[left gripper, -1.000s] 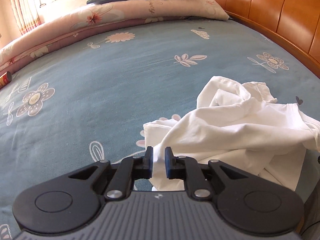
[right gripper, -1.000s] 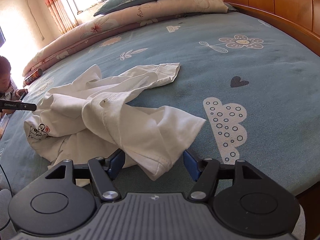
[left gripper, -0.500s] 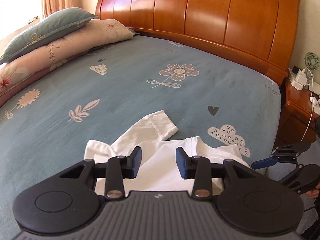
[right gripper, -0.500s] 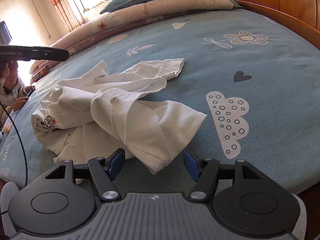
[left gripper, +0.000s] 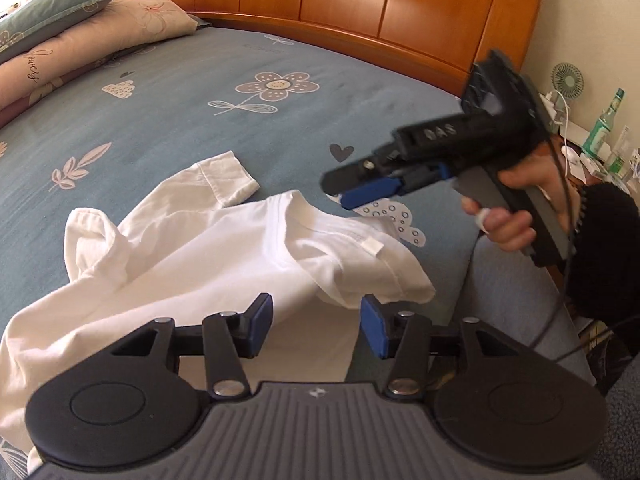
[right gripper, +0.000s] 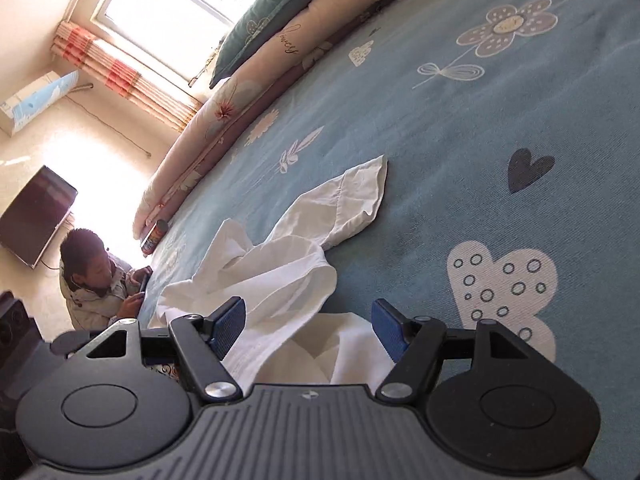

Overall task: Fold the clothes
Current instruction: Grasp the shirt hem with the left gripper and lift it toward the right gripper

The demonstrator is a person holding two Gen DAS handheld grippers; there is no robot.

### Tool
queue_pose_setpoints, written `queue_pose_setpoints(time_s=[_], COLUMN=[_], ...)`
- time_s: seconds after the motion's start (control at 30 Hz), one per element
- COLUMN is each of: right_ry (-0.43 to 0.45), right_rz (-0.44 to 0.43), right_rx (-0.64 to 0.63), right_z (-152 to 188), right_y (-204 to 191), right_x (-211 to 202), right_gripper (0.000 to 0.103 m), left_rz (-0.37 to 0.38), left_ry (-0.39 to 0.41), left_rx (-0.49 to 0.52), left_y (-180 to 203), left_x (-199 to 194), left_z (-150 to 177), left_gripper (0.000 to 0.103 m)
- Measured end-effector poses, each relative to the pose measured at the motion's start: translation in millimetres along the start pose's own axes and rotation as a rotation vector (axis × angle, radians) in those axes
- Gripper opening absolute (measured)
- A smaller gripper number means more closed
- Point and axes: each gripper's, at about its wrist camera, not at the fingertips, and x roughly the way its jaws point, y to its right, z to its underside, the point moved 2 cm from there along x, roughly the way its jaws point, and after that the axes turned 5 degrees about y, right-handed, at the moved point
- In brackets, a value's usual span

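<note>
A crumpled white T-shirt [left gripper: 208,256] lies on the blue patterned bedsheet [left gripper: 192,92], one sleeve pointing toward the headboard. My left gripper [left gripper: 316,322] is open and empty, just above the shirt's near edge. My right gripper [left gripper: 360,192] shows in the left wrist view, held in a hand above the shirt's right side. In the right wrist view the right gripper [right gripper: 308,326] is open and empty, tilted, hovering over the shirt [right gripper: 280,280], whose sleeve [right gripper: 356,196] lies ahead.
A wooden headboard [left gripper: 360,12] runs along the far side. Pillows and a rolled quilt [right gripper: 256,68] line the bed's left end. A nightstand with bottles [left gripper: 600,136] stands at right. A child [right gripper: 96,280] sits beside the bed near a can [right gripper: 154,236].
My left gripper has swung right toward the headboard and opened from nearly shut. My right gripper has lifted, tilted and moved over the shirt, still open.
</note>
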Motion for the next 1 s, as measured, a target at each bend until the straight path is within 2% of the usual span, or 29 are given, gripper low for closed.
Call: queue_pose_setpoints(time_s=[0.17, 0.3, 0.33, 0.37, 0.4, 0.47, 0.57, 0.7, 0.77, 0.9, 0.97, 1.0], right_ry=[-0.073, -0.059, -0.054, -0.055, -0.059, -0.059, -0.034, -0.001, -0.007, -0.05, -0.088, -0.113], right_rz=[-0.009, 0.024, 0.034, 0.046, 0.06, 0.088, 0.098, 0.043, 0.018, -0.025, -0.047, -0.059], right_rx=[0.134, 0.045, 0.019, -0.013, -0.048, -0.111, -0.204, -0.337, -0.422, -0.603, -0.685, -0.713], right_z=[-8, -8, -8, -7, -7, -5, 0, 10, 19, 49, 67, 76], right_y=[15, -3, -8, -12, -17, -27, -44, -78, -97, -134, -148, -153], right_x=[50, 59, 61, 62, 63, 61, 50, 23, 12, -1, -6, -7], right_gripper=[0.074, 0.072, 0.064, 0.05, 0.041, 0.013, 0.01, 0.01, 0.01, 0.01, 0.01, 0.01], left_rz=[0.023, 0.023, 0.022, 0.018, 0.014, 0.001, -0.032, -0.081, -0.12, -0.195, -0.227, -0.233], left_ry=[-0.039, -0.046, -0.045, -0.043, -0.04, -0.03, -0.013, 0.005, 0.011, 0.016, 0.008, -0.005], left_rx=[0.026, 0.019, 0.014, 0.01, 0.007, 0.01, 0.027, 0.071, 0.126, 0.266, 0.369, 0.455], left_y=[7, 3, 1, 0, 0, -2, -4, -6, -4, 4, 11, 17], left_x=[9, 12, 13, 12, 11, 8, -3, -22, -32, -49, -51, -48], left_z=[17, 21, 22, 22, 23, 24, 24, 22, 20, 19, 20, 22], left_gripper=[0.049, 0.051, 0.051, 0.051, 0.051, 0.051, 0.051, 0.052, 0.052, 0.052, 0.052, 0.052])
